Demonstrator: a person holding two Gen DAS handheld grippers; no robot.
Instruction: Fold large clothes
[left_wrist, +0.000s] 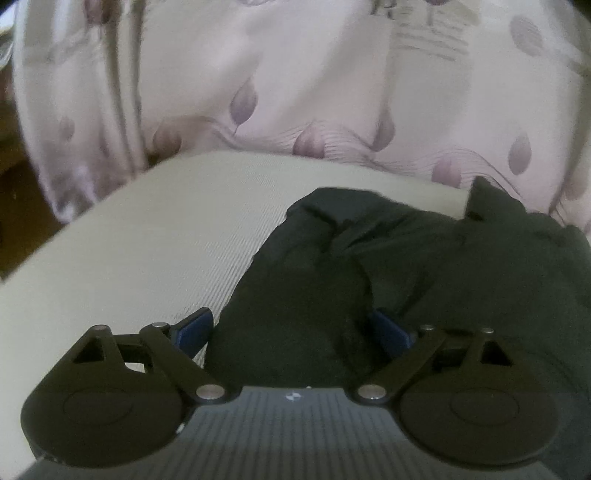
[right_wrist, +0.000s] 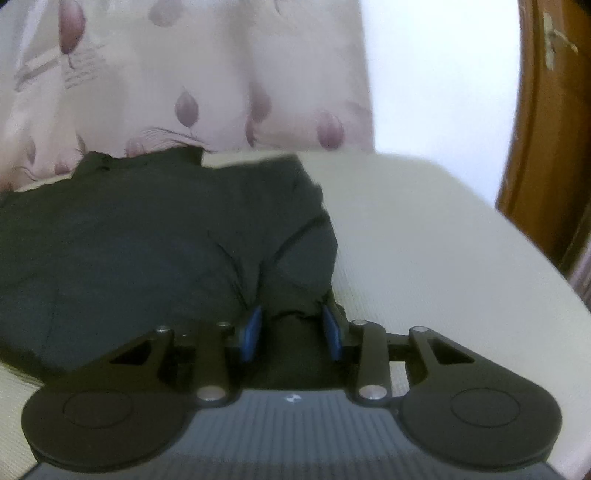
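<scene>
A large black garment (left_wrist: 424, 266) lies crumpled on a cream ribbed surface (left_wrist: 147, 236). My left gripper (left_wrist: 291, 328) is wide open, its blue pads (left_wrist: 194, 330) set on either side of the garment's near left edge, with cloth between the jaws. In the right wrist view the same garment (right_wrist: 147, 236) covers the left half of the surface. My right gripper (right_wrist: 293, 328) has its blue pads (right_wrist: 253, 328) partly closed around a bunched fold at the garment's near right corner.
A pale pink curtain with purple leaf prints (left_wrist: 295, 81) hangs right behind the cream surface (right_wrist: 424, 229). A white wall (right_wrist: 443, 74) and a brown wooden door frame (right_wrist: 539, 129) stand at the right. Dark floor (left_wrist: 18, 206) shows past the surface's left edge.
</scene>
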